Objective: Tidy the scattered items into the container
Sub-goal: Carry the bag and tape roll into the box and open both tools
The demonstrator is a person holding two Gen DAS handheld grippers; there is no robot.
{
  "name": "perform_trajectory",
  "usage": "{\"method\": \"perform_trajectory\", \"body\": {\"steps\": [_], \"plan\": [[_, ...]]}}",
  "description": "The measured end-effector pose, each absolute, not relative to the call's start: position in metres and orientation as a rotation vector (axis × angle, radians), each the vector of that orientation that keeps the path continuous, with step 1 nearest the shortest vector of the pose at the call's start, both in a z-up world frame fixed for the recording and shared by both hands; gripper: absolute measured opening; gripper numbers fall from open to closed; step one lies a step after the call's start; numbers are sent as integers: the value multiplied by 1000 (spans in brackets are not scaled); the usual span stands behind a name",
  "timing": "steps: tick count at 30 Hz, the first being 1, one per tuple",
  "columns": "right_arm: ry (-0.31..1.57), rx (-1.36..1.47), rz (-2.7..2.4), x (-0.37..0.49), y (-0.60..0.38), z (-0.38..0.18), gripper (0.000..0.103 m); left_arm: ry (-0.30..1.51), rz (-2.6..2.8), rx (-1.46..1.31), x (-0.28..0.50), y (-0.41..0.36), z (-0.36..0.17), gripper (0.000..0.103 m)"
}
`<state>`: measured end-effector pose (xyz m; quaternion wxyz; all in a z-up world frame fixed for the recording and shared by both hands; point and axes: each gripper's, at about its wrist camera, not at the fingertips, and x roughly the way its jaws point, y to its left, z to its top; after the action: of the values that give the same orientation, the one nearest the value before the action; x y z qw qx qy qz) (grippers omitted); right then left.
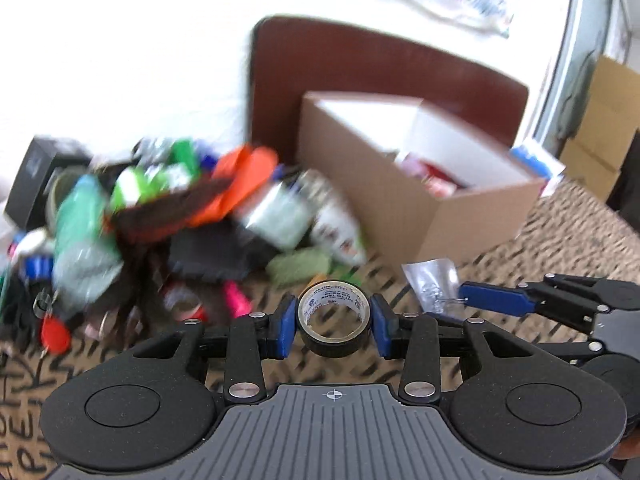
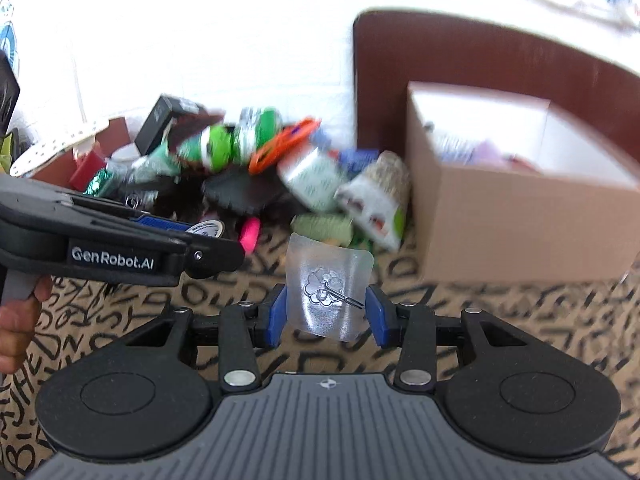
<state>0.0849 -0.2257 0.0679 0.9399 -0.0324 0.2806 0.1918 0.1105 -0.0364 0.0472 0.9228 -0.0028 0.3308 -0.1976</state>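
My left gripper [image 1: 333, 326] is shut on a black tape roll [image 1: 333, 322] and holds it above the patterned cloth. My right gripper [image 2: 327, 312] is shut on a small clear plastic bag [image 2: 328, 290] with a metal flower charm inside; the bag also shows in the left wrist view [image 1: 432, 286]. The open cardboard box [image 1: 404, 196] stands ahead and to the right, with some items inside; it also shows in the right wrist view [image 2: 516, 216]. A pile of scattered items [image 1: 168, 208] lies left of the box. The left gripper shows at the left of the right wrist view [image 2: 208, 236].
A dark brown chair back [image 1: 360, 64] stands behind the box. A black box [image 1: 36, 176] sits at the pile's far left. A red key fob [image 1: 54, 334] lies near the front left. Stacked cardboard cartons [image 1: 600, 128] stand at the far right.
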Motion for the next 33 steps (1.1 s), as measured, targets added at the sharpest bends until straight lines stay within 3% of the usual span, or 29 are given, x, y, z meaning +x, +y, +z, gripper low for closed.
{"method": "perform_trajectory", "body": {"steps": [14, 30, 33], "plan": [[394, -127, 201, 121, -301, 142, 47, 593, -496, 0, 168, -137, 126, 39], [505, -158, 85, 236, -358, 98, 48, 695, -467, 20, 272, -211, 86, 40], [503, -144, 78, 253, -361, 93, 59, 692, -461, -24, 282, -207, 80, 68]]}}
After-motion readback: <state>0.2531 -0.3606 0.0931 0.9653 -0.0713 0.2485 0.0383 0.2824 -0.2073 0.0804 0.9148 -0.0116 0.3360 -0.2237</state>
